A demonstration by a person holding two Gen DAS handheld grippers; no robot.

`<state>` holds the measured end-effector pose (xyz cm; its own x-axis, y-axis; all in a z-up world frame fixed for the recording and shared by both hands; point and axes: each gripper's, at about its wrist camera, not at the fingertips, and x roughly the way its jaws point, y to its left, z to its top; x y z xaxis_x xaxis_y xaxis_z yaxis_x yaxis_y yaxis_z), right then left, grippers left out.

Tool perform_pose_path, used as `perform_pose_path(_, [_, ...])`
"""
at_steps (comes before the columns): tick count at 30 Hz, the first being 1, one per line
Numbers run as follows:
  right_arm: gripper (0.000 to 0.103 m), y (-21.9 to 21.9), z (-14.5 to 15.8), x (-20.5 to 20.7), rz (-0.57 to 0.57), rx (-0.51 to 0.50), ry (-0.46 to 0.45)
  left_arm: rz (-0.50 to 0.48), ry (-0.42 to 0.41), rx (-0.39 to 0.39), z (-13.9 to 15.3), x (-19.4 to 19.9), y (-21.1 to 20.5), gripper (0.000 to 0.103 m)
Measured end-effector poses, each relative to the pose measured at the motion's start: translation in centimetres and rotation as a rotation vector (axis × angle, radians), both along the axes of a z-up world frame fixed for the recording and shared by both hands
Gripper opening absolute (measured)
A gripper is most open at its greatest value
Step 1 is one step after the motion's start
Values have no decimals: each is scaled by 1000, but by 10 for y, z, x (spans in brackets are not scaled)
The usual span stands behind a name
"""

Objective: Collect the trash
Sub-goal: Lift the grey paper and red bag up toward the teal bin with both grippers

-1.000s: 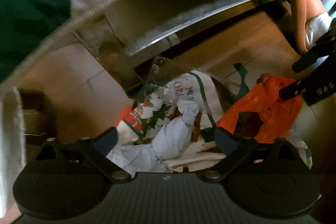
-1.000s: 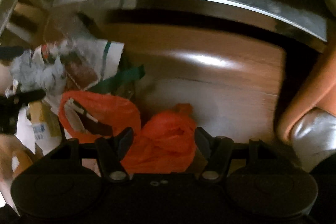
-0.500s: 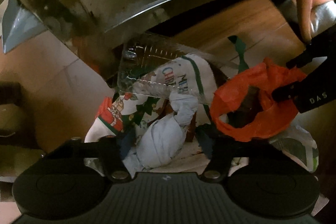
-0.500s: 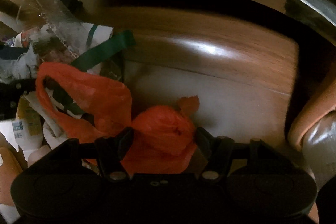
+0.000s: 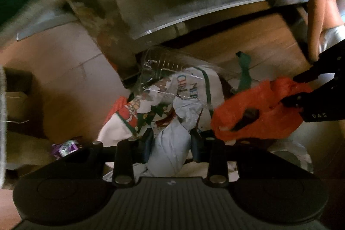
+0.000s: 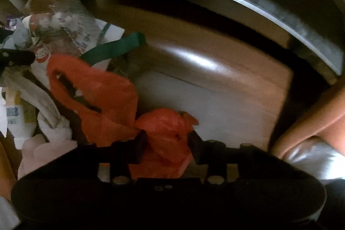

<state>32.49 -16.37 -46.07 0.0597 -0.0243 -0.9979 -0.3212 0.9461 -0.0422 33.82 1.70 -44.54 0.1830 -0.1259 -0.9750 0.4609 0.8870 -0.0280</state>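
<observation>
A pile of trash lies on the floor: a pale blue knotted bag (image 5: 172, 143), a white Christmas-print bag (image 5: 189, 87), a clear plastic container (image 5: 163, 64) and an orange plastic bag (image 5: 254, 118). My left gripper (image 5: 172, 141) is shut on the pale blue bag. My right gripper (image 6: 167, 141) is shut on a bunched part of the orange bag (image 6: 166, 133); it also shows in the left wrist view (image 5: 310, 89) at the right. The orange bag's handle loop (image 6: 71, 87) trails left. A green strap (image 6: 112, 49) lies beside it.
A metal-edged furniture base (image 5: 194, 21) runs behind the pile, above a wood floor (image 6: 204, 61). An orange chair leg (image 5: 321, 14) stands at the right. A purple wrapper (image 5: 64, 147) lies left of my left gripper. A cardboard box (image 5: 15, 100) sits far left.
Both grippers closed from open: the left onto the pale blue bag, the right onto the orange bag. The left view has pulled back a little from the pile.
</observation>
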Motion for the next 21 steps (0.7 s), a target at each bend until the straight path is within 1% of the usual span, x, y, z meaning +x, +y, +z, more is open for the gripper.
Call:
perform_pose_path(3, [38,2,27,-3,-6,-6,-28,5,-7,-9,23,-3,5,34])
perform_pose_path(5, [38,3,51,-6,-7,8,-53,14,-15,-20,42,-6,6,34])
perform_pose_path(7, [38,1,83,-16,9,24,-90,20,-24,-29,62,-9,7,34])
perform_pose_path(9, [38,-1,105,-22,30,40,-116,24,-38,-37,88,-13,8,34])
perform_pose_path(11, [38,0,133,-28,43,59,-151,24,-58,-41,113,-17,9,34])
perform_pose_path(15, [38,2,192,-47,68,108,-236,56,-108,-52,170,-25,11,34])
perform_pose_path(21, [38,0,279,-75,109,164,-386,110,-217,-73,260,-52,7,34])
